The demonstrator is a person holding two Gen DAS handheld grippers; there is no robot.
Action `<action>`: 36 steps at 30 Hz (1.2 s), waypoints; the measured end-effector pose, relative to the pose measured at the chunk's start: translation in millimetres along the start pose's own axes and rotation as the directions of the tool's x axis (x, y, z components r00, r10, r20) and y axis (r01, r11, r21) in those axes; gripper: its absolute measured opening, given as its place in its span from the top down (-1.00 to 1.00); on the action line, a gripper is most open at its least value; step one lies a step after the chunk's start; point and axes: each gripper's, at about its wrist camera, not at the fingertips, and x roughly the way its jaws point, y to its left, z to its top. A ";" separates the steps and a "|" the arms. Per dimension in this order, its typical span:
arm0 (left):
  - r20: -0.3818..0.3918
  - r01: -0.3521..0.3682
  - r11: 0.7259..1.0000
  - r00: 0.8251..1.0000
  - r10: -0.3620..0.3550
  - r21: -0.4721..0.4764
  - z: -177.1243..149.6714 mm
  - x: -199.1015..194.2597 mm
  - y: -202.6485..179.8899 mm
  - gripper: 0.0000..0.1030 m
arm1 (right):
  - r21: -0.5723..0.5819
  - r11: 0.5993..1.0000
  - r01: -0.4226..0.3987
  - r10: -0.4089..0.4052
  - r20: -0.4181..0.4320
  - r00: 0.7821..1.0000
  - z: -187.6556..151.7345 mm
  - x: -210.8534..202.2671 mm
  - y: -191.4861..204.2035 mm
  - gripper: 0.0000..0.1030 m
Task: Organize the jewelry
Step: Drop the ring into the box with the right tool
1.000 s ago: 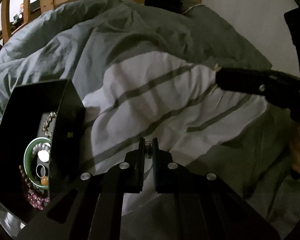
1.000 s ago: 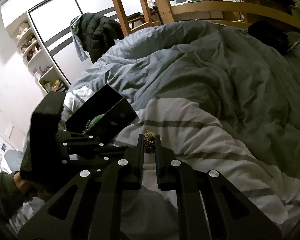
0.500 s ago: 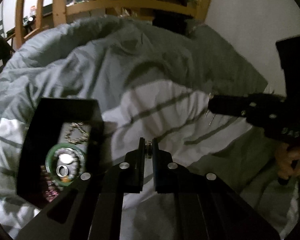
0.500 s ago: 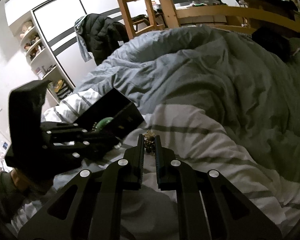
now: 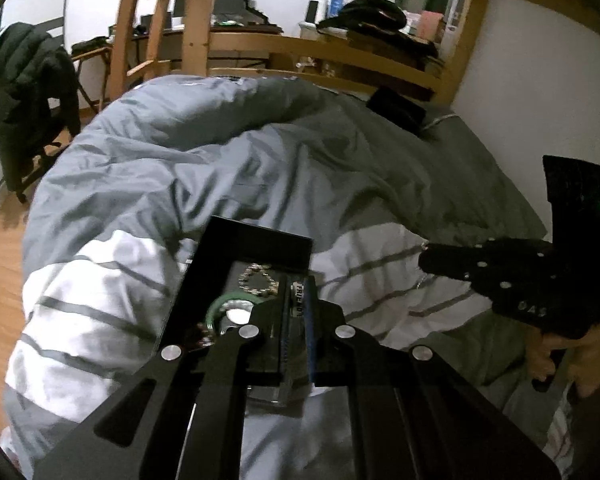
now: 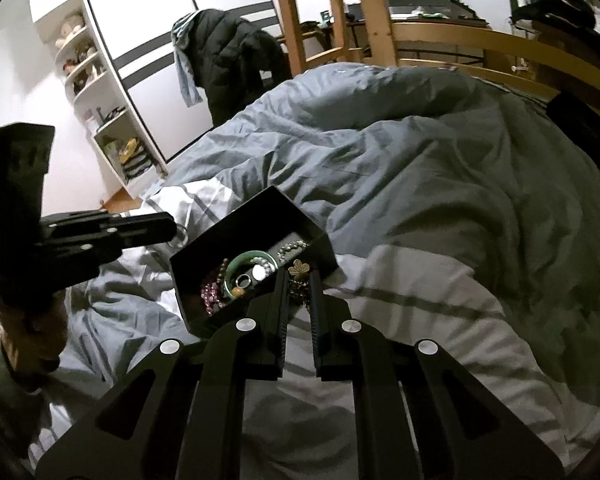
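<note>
An open black jewelry box (image 6: 260, 216) lies on the striped bedding. It holds a green bangle (image 6: 252, 258), a beaded bracelet (image 6: 296, 246), pink beads (image 6: 212, 296) and a ring (image 6: 244, 280). My right gripper (image 6: 299, 280) is shut on a gold flower pendant (image 6: 299, 269) just beside the box's near right corner; in the left wrist view, a thin chain dangles below the right gripper (image 5: 425, 258). My left gripper (image 5: 298, 300) hovers over the box (image 5: 260, 236), shut on a small silver piece with lettering (image 5: 298, 294). The bangle (image 5: 220, 306) and bracelet (image 5: 258, 280) show beneath it.
A rumpled grey duvet (image 6: 400, 152) covers the bed beyond the white striped sheet (image 6: 420, 292). A wooden bed frame and ladder (image 6: 364, 20) stand behind. A dark jacket (image 6: 236, 56) hangs at the back left by shelves (image 6: 112, 136). A hand (image 5: 560, 356) grips the right tool.
Both grippers rose. The left one swung over the box, which now sits under its fingers instead of at the left. The right one drew closer to the box with its pendant.
</note>
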 end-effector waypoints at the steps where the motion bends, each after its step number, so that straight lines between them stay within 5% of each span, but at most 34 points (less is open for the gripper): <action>1: -0.001 0.000 1.000 1.000 0.000 -0.010 0.3 -1.2 5.6 0.87 | -0.003 1.000 -0.001 0.001 -0.003 1.000 2.1 3.9 2.6 0.79; 14: -0.103 -0.053 0.994 0.994 0.043 -0.099 -5.4 34.7 56.2 0.87 | -0.095 0.992 -0.088 0.079 -0.091 0.993 30.1 91.5 37.0 0.79; 23: -0.132 -0.081 0.986 0.989 0.062 -0.143 -1.3 53.5 73.1 0.87 | -0.200 0.977 -0.071 0.043 -0.142 0.989 19.6 123.9 51.9 0.78; 27: -0.122 -0.062 0.987 0.992 0.043 -0.149 -0.9 47.7 71.2 0.87 | -0.208 0.976 -0.069 0.038 -0.149 0.988 16.0 124.7 54.5 0.58; 29: -0.117 -0.049 0.987 0.993 0.031 -0.150 -1.0 46.2 70.7 0.76 | -0.206 0.976 -0.076 0.047 -0.139 0.989 15.3 120.3 55.8 0.05; 30: -0.118 -0.049 0.987 0.993 0.031 -0.153 -0.8 46.1 70.5 0.44 | -0.199 0.978 -0.067 0.044 -0.119 0.992 15.3 116.1 55.6 -0.25; 32: -0.091 -0.060 0.987 0.995 0.046 -0.151 0.0 40.6 69.6 -0.08 | -0.187 0.980 -0.070 0.050 -0.109 0.993 16.3 112.1 55.0 -0.30; 36: -0.049 -0.054 0.985 0.998 0.047 -0.162 3.9 26.0 69.5 -0.28 | -0.188 0.982 -0.017 0.001 -0.086 0.996 18.3 102.0 52.3 -0.47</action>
